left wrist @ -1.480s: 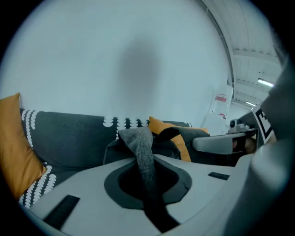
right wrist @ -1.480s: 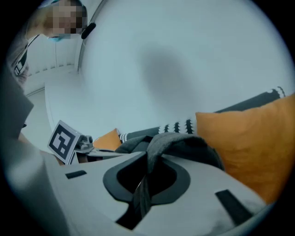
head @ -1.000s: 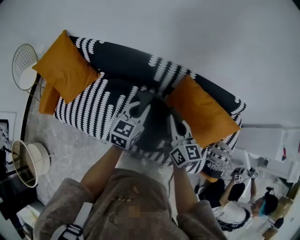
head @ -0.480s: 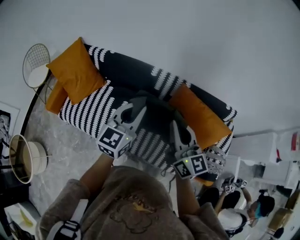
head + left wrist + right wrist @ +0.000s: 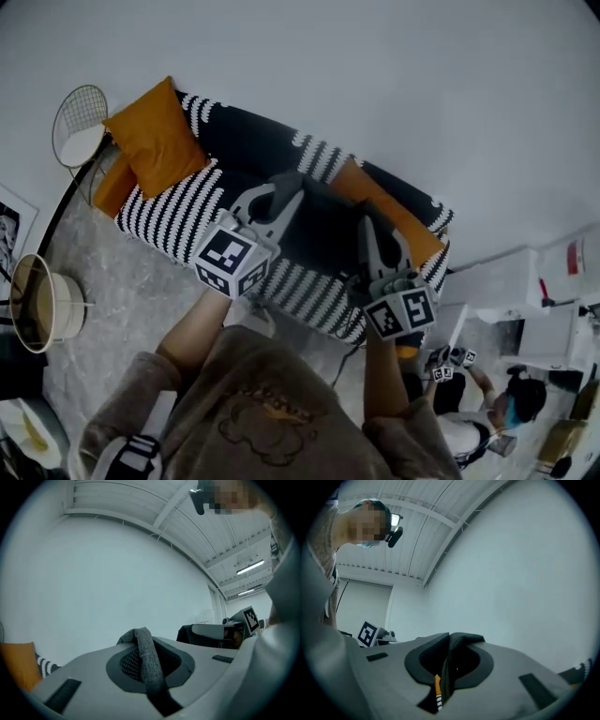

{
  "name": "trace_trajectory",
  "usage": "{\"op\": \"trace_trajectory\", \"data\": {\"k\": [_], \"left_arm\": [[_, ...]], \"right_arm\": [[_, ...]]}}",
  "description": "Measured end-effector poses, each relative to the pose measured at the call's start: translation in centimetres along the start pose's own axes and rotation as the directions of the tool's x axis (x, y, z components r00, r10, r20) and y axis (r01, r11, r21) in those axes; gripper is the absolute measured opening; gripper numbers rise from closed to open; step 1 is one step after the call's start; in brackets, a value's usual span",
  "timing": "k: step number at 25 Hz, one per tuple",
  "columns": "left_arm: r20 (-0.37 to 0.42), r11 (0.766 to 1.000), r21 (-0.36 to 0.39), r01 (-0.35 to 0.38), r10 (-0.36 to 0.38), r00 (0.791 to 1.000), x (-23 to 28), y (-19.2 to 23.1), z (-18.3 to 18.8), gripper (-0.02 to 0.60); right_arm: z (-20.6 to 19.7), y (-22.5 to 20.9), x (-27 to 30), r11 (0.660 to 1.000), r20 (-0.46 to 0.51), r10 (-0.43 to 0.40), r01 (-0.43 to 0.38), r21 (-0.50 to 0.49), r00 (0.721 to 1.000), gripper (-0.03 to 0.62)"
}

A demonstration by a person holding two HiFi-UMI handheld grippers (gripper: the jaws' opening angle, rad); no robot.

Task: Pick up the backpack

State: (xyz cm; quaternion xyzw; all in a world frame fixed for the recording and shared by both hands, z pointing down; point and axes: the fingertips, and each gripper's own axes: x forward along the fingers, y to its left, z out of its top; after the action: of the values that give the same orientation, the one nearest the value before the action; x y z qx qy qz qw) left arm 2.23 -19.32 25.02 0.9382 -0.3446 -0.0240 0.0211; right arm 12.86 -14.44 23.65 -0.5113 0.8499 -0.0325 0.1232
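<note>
In the head view the dark backpack (image 5: 323,234) hangs above the striped sofa (image 5: 173,216), held up between my two grippers. My left gripper (image 5: 284,187) grips its left side and my right gripper (image 5: 372,223) its right side. The left gripper view shows my left gripper (image 5: 142,639) shut on a grey woven strap (image 5: 147,660), which loops up over the jaws. Seen in the right gripper view, my right gripper (image 5: 451,641) is shut on a fold of dark backpack fabric (image 5: 461,639). Both point roughly level at a plain wall.
Orange cushions lie at the sofa's left end (image 5: 155,136) and right end (image 5: 389,216). A wire side table (image 5: 80,131) and a round lamp (image 5: 42,305) stand at the left. White furniture (image 5: 525,291) and another person (image 5: 492,412) are at the lower right.
Both grippers have risen together with the backpack, lifting it off the sofa seat. The sofa now looks smaller and farther below.
</note>
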Motion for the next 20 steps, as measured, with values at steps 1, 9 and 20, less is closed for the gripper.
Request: {"op": "trace_trajectory", "data": {"k": [1,9,20], "left_arm": [[-0.005,1.0,-0.002,-0.002,0.002,1.0,-0.8,-1.1,-0.1,0.029],[-0.063,0.999,-0.014,-0.043,0.042,0.997,-10.5,-8.9,-1.3,0.029],[-0.101,0.999,-0.047,-0.002,-0.003,0.995,-24.0,-16.7,0.1,0.031]], "right_arm": [[0.0,0.5,-1.3,1.0,-0.002,0.004,-0.004,0.004,1.0,0.026],[-0.4,7.5,-11.1,0.996,-0.022,0.071,-0.07,0.053,0.997,0.026],[-0.2,18.6,-20.5,0.992,-0.062,0.076,-0.07,0.101,0.995,0.026]]}}
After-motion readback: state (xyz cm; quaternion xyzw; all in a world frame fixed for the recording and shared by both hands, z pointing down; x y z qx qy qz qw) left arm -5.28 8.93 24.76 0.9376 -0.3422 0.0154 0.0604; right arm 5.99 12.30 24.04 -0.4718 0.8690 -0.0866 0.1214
